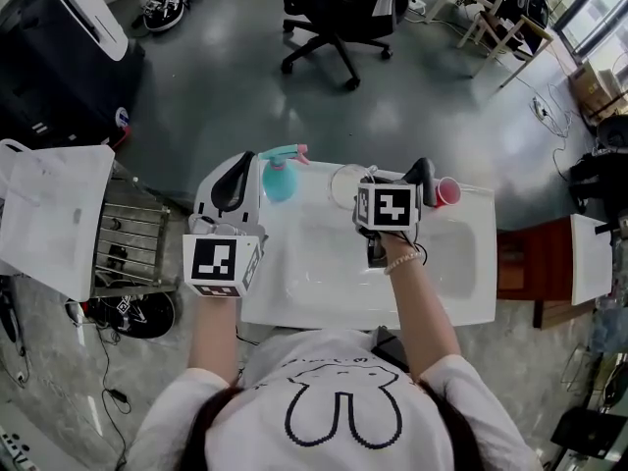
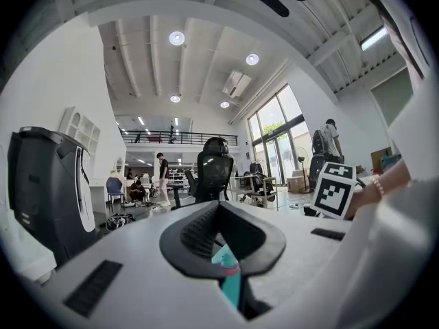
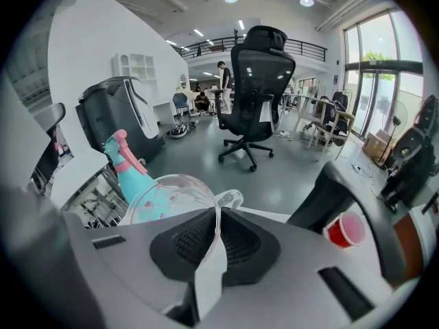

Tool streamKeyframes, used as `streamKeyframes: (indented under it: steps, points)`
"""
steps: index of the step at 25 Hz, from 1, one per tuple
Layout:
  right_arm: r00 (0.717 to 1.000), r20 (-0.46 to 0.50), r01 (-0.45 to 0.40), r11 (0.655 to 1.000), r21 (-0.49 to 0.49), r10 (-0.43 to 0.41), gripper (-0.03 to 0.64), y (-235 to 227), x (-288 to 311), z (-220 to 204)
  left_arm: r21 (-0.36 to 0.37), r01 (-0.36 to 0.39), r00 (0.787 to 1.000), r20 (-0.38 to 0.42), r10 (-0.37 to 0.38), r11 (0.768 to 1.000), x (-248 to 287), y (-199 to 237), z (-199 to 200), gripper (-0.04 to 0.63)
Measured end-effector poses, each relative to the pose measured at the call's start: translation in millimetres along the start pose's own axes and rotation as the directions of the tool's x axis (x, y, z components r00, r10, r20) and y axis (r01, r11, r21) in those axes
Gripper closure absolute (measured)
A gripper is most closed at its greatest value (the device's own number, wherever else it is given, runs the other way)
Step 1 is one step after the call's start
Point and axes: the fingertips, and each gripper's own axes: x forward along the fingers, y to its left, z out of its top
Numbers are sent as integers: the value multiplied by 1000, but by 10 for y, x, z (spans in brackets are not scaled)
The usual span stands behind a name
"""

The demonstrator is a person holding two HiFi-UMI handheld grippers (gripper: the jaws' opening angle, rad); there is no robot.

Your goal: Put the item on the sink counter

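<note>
White sink counter (image 1: 469,292): right gripper (image 3: 218,214) jaws pinch rim of clear spouted jug (image 3: 168,194); left gripper (image 2: 221,208) jaws together.

I see left gripper (image 2: 221,212) with jaws closed together. Teal spray bottle (image 2: 230,279) shows through slit below them. Black office chair (image 2: 214,173) beyond; right gripper's marker cube (image 2: 336,190) at right.

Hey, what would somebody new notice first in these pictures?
The clear glass jug pinched by its rim in the right tongs, at the white sink counter. Beside it stand a teal spray bottle with pink trigger at left and a red plastic cup at right.
</note>
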Motion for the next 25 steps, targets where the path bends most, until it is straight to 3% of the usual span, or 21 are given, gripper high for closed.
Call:
streamKeyframes:
  steps: [14,25]
  points:
    - [982,-185,40,999,14,-37,572,26,529,-138,-14,11,999,-32,-12,1000,36,24,-171,584]
    - [975,-222,45,996,78,-27,573,29,711,-210,-3,14,999,-41,-14,1000,16,99,-215,584]
